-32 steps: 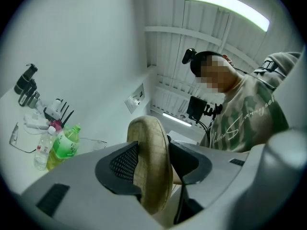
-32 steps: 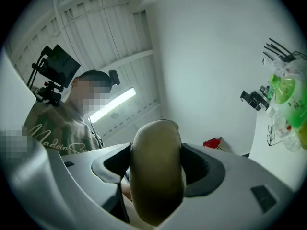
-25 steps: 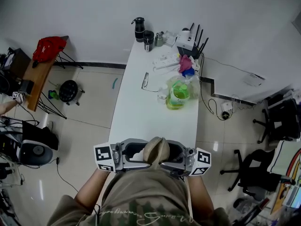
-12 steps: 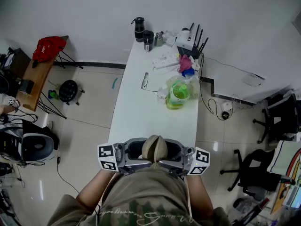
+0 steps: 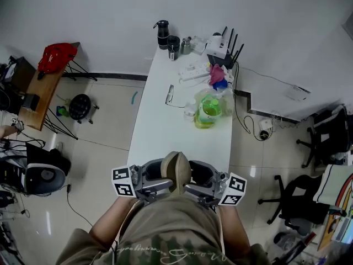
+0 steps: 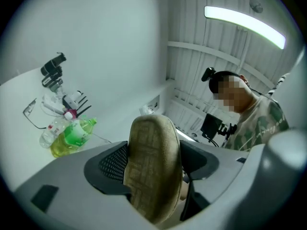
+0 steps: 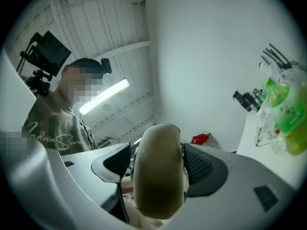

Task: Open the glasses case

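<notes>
- We saw the opening step just getting under way: the tan glasses case (image 5: 177, 170) was lifted clear of the white table (image 5: 182, 131) and held close to the person's chest, between the two hand-held tools. Its lid looked shut.
- On the left, the left gripper (image 6: 153, 166) had its jaws spread very wide and closing in. The end of the case stood upright between them and filled the gap. Both ribbed pads (image 6: 112, 161) seemed to lie against its sides, though lower down on the right side we could not be sure of contact.
- In the middle, the case ran across from one tool to the other, with its rounded back edge turned upward in the head view.
- On the right, the right gripper (image 7: 158, 174) pinched the other end of the case, with a dark pad (image 7: 196, 164) pressed against each side.
- We judged that the next move called for one firm hold on the base while the other tool shifted to the lid's edge and levered it up. With both ends clamped across the seam, the lid could not swing.
- Further away, a pair of glasses (image 5: 170, 94) and a green bottle (image 5: 208, 109) lay untouched on the table.
</notes>
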{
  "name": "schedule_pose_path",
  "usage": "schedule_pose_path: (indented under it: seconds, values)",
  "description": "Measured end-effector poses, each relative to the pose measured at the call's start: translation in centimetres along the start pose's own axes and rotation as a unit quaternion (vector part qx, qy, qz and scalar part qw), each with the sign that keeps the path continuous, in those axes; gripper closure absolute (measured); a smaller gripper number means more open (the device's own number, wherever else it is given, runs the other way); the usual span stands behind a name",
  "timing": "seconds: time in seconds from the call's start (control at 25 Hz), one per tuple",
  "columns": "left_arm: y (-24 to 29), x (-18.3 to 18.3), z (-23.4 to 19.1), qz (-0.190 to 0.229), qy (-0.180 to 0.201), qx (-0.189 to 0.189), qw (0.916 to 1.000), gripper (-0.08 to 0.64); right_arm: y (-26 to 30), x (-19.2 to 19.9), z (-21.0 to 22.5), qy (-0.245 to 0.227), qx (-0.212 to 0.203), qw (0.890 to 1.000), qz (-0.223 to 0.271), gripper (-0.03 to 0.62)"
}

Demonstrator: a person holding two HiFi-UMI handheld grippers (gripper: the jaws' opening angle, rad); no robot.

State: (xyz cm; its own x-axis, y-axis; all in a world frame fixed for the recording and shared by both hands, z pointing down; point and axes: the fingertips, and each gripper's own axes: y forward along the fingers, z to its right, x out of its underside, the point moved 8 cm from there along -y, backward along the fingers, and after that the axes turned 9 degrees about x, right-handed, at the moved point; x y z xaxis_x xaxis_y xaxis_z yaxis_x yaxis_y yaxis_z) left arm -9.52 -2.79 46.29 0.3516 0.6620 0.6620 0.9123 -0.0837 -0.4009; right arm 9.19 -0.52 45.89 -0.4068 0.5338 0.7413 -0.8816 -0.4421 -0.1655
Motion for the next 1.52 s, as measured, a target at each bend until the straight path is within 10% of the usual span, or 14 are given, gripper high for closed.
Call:
schedule_pose_path:
  seconds: [0.56, 0.76, 0.92, 1.24, 1.52]
  values:
    - [0.8, -0.8, -0.4, -0.039, 0.042, -0.038, 0.9976, 0.213, 1.8, 0.0, -0.7, -0.119, 0.119, 0.979, -0.116, 0.256]
    - [-0.5, -2.2, -0.5, 0.023, 0.021, -0.019, 0.9993, 0.213, 0.2, -0.3, 0.4, 0.042, 0.034, 0.998, -0.034, 0.256]
    - [-1.7, -3.9, -1.0, 0.015, 0.067, -0.082, 0.9943, 0.213, -1.2, -0.3, 2.2, 0.223, -0.004, 0.972, 0.075, 0.258]
    - [0.5, -2.6, 0.3, -0.07, 0.082, -0.096, 0.9896, 0.212, -2.3, -1.5, 3.0, 0.122, 0.119, 0.983, 0.063, 0.258]
    - [0.4, -1.8, -1.9, -0.109, 0.107, -0.186, 0.9705, 0.213, -1.8, -2.1, 1.8, 0.124, 0.083, 0.986, 0.075, 0.258]
